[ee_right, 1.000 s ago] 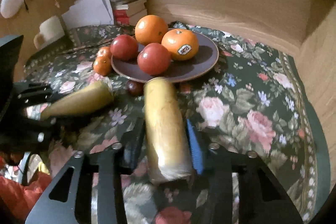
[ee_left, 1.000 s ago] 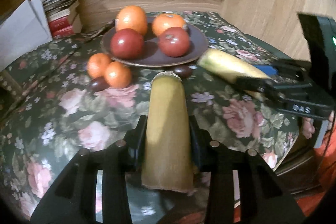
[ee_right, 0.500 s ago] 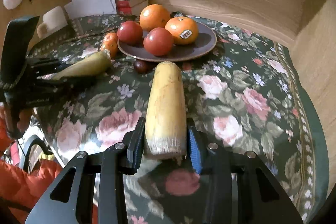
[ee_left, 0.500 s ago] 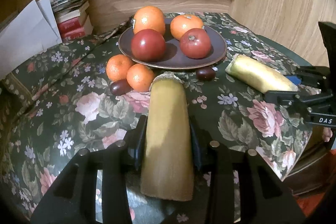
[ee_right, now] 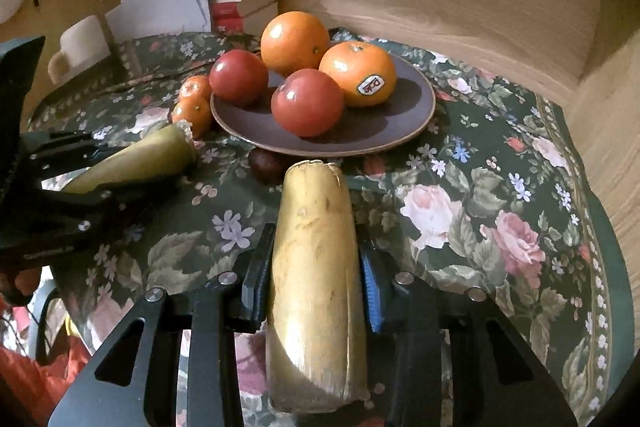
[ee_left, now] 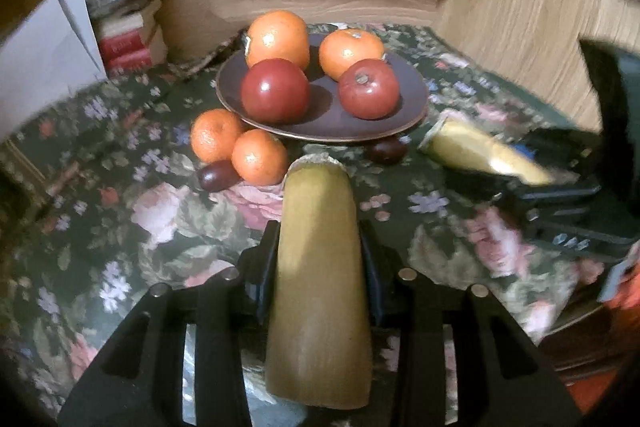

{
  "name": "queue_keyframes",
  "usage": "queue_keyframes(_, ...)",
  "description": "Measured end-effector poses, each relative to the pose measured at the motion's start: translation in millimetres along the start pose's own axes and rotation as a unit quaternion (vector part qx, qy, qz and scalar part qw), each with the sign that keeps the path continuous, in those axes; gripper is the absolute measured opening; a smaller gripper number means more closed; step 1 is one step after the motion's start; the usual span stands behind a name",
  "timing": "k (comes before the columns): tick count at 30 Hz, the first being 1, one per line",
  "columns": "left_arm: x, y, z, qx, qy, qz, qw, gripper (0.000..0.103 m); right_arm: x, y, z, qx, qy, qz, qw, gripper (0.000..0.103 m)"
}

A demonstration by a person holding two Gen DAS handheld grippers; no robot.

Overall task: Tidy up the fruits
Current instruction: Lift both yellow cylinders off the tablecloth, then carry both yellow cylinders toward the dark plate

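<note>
1. Yellow-brown and blunt-ended, one banana half (ee_left: 320, 287) sits clamped between the fingers of the left gripper (ee_left: 320, 263), pointing toward the plate (ee_left: 412, 95).
2. The right gripper (ee_right: 316, 267) grips the other banana half (ee_right: 314, 287) the same way, its far end near the plate's near rim.
3. The right gripper's fingers have just closed slightly, with the banana half between them.
4. Each gripper shows in the other's view, off to the side, just above the floral tabletop (ee_right: 500, 187).
5. The dark plate holds two oranges (ee_right: 296, 41) at the far side and two red fruits (ee_right: 307, 102) at the near side.
6. Two mandarins (ee_left: 259, 157) lie touching on the tabletop just left of the plate.
7. Two small dark fruits (ee_left: 216, 175) lie by the plate's near rim.
8. Books (ee_right: 244, 5) and white papers (ee_right: 164, 7) stand far left against the wooden wall.
</note>
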State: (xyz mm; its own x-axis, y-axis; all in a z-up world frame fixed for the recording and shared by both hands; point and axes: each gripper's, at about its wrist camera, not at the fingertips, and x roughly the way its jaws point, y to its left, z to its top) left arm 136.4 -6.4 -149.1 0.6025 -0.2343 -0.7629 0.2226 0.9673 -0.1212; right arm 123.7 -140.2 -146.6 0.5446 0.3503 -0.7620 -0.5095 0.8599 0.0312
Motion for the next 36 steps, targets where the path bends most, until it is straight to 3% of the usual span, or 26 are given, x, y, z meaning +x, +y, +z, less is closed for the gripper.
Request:
queue_keyframes(2,-3,3,2,-0.013,0.007,-0.021,0.9997,0.037,-2,0,1,0.001,-0.001,0.003,1.000,0.034)
queue_keyframes(16,-39,0,30,0.006,-0.059,0.011,0.9982,0.034,-34,-3,24,0.000,-0.058,0.000,0.998,0.034)
queue_keyframes(18,-40,-2,38,0.013,-0.063,0.011,0.9979,0.014,-37,-3,29,-0.001,-0.065,-0.003,0.998,0.034)
queue_keyframes(25,-42,-5,33,0.041,-0.059,0.027,0.9970,0.014,-32,-9,32,0.000,-0.058,0.001,0.998,0.034)
queue_keyframes(28,-30,-2,20,0.044,-0.036,0.044,0.9974,0.018,-27,-12,31,0.005,-0.051,0.007,0.999,0.034)
queue_keyframes(29,-26,2,14,0.038,-0.025,0.032,0.9985,0.022,-26,-12,31,0.006,-0.050,0.008,0.999,0.034)
queue_keyframes(32,-24,7,-2,0.022,-0.019,0.018,0.9994,0.047,-25,-13,30,0.006,-0.047,0.010,0.999,0.034)
queue_keyframes(34,-12,7,-13,0.026,0.002,0.030,0.9992,0.048,-25,-13,29,0.006,-0.047,0.011,0.999,0.034)
queue_keyframes(36,-9,6,-19,0.031,-0.011,0.039,0.9987,0.049,-25,-12,30,0.006,-0.046,0.013,0.999,0.034)
